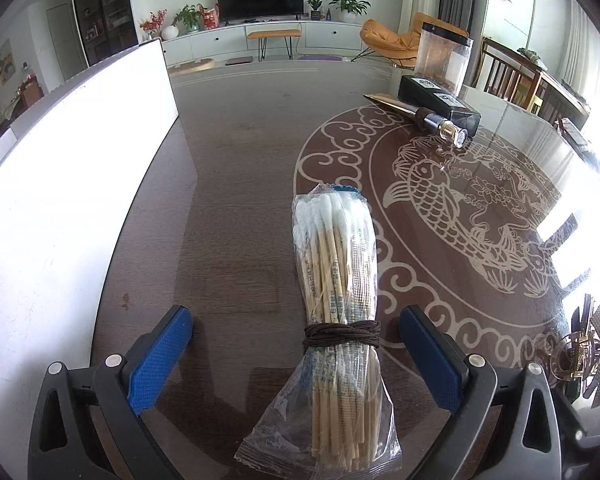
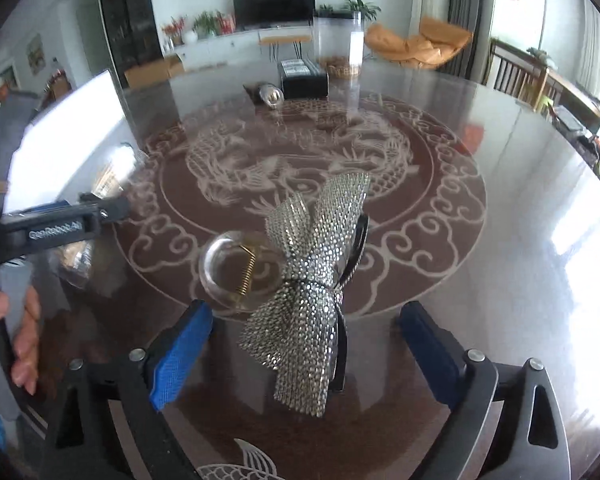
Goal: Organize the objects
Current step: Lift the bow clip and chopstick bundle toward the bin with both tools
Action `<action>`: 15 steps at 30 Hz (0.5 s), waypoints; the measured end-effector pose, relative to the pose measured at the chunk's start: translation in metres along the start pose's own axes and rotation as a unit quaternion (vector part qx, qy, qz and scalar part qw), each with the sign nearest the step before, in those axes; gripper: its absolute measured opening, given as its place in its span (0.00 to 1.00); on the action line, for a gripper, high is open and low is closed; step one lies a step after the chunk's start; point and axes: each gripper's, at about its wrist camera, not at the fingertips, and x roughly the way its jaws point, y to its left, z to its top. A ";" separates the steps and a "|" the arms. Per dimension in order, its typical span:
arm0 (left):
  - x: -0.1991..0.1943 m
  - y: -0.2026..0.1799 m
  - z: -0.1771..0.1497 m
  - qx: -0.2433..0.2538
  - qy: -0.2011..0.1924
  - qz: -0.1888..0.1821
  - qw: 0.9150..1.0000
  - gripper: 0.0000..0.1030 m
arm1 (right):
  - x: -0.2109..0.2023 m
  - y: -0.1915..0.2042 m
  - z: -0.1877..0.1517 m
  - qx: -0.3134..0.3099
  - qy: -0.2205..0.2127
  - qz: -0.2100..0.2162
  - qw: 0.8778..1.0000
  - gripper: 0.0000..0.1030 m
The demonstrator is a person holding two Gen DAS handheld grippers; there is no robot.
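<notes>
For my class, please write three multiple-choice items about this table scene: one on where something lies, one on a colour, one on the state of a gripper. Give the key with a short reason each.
1. Where does the bundle of cotton swabs lie?
A. Between the open fingers of the left gripper
B. On top of the black box
C. Inside the clear jar

2. What colour are the pads on the right gripper?
A. Red
B. Blue
C. Yellow

3. How does the right gripper stand around the sparkly bow?
A. Shut on the bow
B. Open, with the bow lying between its fingers
C. Shut on the glass ball

Key:
1 A: the left wrist view shows the bundle on the table between both fingers, untouched.
2 B: both pads are blue.
3 B: both fingers stand clear of the bow, which lies beside the glass ball.
</notes>
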 end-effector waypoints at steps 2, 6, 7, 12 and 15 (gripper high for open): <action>0.000 0.000 0.000 0.000 0.000 0.000 1.000 1.00 | 0.003 0.003 0.001 -0.008 0.007 -0.002 1.000 1.00; 0.000 0.000 0.000 0.000 0.000 0.000 1.000 1.00 | 0.002 0.003 -0.003 -0.010 0.008 0.000 1.000 1.00; 0.000 0.000 0.000 0.000 0.000 0.000 1.000 1.00 | 0.002 0.003 -0.003 -0.010 0.008 -0.001 1.000 1.00; 0.000 0.000 0.000 -0.001 0.000 0.001 1.000 1.00 | 0.003 0.003 -0.002 -0.010 0.009 0.000 1.000 1.00; 0.000 0.000 0.000 -0.001 0.000 0.001 1.000 1.00 | 0.002 0.003 -0.002 -0.010 0.009 0.000 1.000 1.00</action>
